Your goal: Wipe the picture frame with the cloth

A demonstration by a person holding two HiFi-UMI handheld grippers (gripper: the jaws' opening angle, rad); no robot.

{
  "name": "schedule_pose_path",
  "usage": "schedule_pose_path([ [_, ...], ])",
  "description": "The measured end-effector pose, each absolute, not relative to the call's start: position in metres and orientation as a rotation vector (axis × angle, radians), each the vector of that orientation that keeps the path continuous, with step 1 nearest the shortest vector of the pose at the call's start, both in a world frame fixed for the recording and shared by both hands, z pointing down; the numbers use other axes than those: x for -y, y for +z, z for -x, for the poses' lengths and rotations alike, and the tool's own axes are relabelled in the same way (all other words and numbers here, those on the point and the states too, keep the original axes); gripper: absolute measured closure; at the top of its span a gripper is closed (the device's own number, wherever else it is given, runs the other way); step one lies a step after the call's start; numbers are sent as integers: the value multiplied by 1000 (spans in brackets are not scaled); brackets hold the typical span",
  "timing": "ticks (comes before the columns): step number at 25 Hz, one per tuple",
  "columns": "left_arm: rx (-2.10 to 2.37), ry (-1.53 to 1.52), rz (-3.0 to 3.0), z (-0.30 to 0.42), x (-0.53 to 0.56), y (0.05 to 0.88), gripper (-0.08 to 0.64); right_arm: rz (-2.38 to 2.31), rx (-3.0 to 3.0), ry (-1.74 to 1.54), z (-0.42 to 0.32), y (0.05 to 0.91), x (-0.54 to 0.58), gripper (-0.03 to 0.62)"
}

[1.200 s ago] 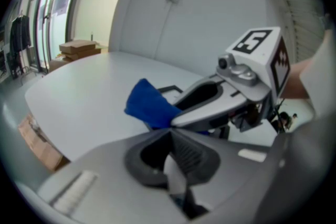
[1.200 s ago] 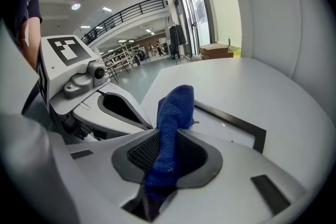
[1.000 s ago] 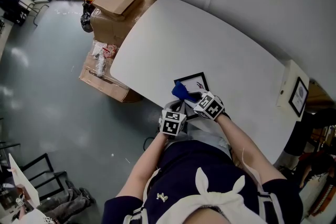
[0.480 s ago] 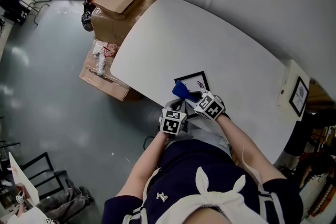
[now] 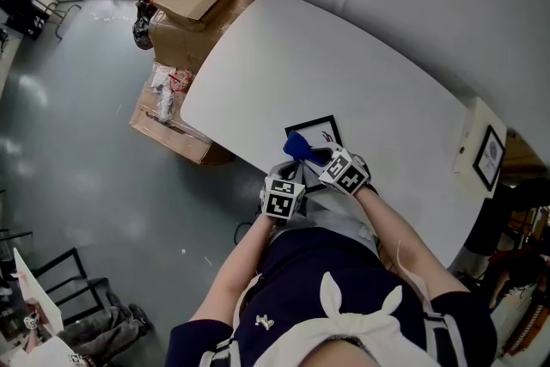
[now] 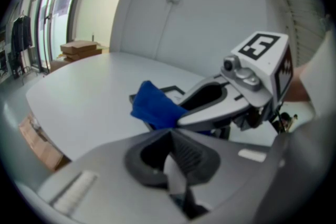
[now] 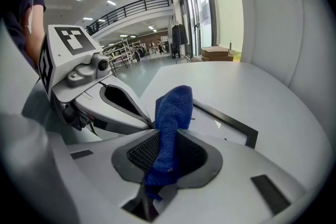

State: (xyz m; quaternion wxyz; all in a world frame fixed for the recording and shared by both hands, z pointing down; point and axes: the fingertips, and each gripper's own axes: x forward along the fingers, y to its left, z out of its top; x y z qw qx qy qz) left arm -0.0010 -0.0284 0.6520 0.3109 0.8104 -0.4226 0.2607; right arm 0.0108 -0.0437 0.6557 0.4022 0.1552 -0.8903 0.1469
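Now | right tool (image 7: pixel 167 139) clamps cloth (image 7: pixel 173 107) | left tool (image 6: pixel 170 132) closed | white table (image 5: pixel 326 56) | grey floor (image 5: pixel 86 142), cardboard boxes (image 5: pixel 185 13)

The left gripper (image 6: pixel 170 135) has its grey jaws pressed together, tips meeting at the near edge of the white rounded tabletop (image 6: pixel 79 97). Just beyond, the right gripper (image 6: pixel 181 120) pinches a blue fabric cloth (image 6: pixel 155 106) above a flat-lying, thin black picture frame (image 6: pixel 170 90).
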Motion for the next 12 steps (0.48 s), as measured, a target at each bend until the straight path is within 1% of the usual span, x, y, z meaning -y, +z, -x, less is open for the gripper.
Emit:
schedule_pose_path([
  [12, 1132, 692, -2134, 2, 29, 655, 557, -418, 2256, 383, -22, 655, 49, 503],
])
